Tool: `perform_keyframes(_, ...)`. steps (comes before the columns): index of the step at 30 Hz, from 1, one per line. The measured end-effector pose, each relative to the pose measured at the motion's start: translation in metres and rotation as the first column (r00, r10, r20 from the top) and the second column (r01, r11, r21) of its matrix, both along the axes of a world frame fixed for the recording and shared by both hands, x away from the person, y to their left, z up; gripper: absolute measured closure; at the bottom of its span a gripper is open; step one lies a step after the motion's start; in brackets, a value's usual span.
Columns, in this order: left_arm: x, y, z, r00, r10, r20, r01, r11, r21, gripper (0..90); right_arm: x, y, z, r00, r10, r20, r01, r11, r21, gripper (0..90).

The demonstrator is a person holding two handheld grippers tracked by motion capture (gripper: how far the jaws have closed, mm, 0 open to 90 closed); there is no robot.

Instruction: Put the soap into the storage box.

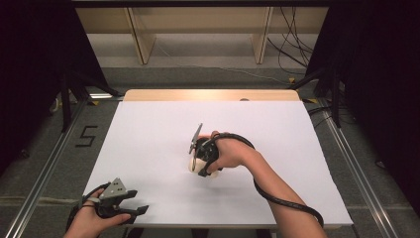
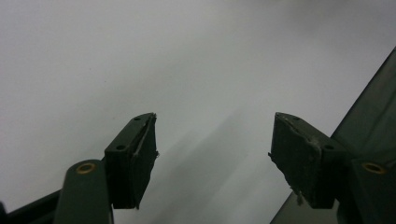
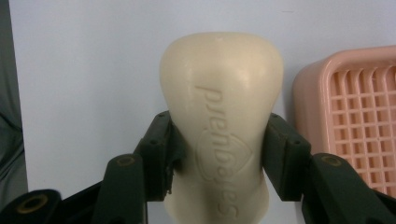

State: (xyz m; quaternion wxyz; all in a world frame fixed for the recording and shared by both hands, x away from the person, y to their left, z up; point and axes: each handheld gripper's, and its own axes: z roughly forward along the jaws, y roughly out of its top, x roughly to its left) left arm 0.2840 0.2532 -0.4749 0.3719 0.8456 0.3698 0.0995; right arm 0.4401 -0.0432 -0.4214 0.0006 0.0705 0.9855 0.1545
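Pinching the cream soap bar [image 3: 222, 126] at its narrow waist, my right gripper [image 3: 217, 154] holds it mid-table beside the pink soap dish [image 3: 355, 121], likely its destination; my left gripper [image 2: 212, 154] idles wide apart at the table's near edge.

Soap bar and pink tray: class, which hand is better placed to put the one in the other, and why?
Right. Its tongs already grip the soap bar beside the pink tray; the left tongs hang open over bare white table.

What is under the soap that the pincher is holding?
Under the soap you can see the white table cover, with a pink soap dish beside it. The right gripper squeezes it, and the soap hides whatever lies directly beneath.
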Motion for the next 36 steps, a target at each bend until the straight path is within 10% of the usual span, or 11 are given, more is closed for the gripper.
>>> perform_keyframes(9,0.001,0.002,0.001,0.9998,-0.012,0.014,0.011,0.9996,0.027,30.9,-0.003,-0.002,0.004,0.9972,-0.069,-0.029,0.068,0.9973,-0.028,50.7)
perform_keyframes(13,0.001,0.002,0.001,0.9998,-0.012,0.014,0.012,0.9996,0.027,30.9,0.004,-0.003,0.004,0.9998,0.014,0.010,-0.015,0.9998,0.009,50.7)
perform_keyframes(36,0.001,0.001,-0.001,0.9999,0.011,0.005,-0.011,0.9998,0.018,30.8,0.009,-0.012,0.011,0.9998,0.002,0.022,-0.002,0.9999,0.015,50.7)
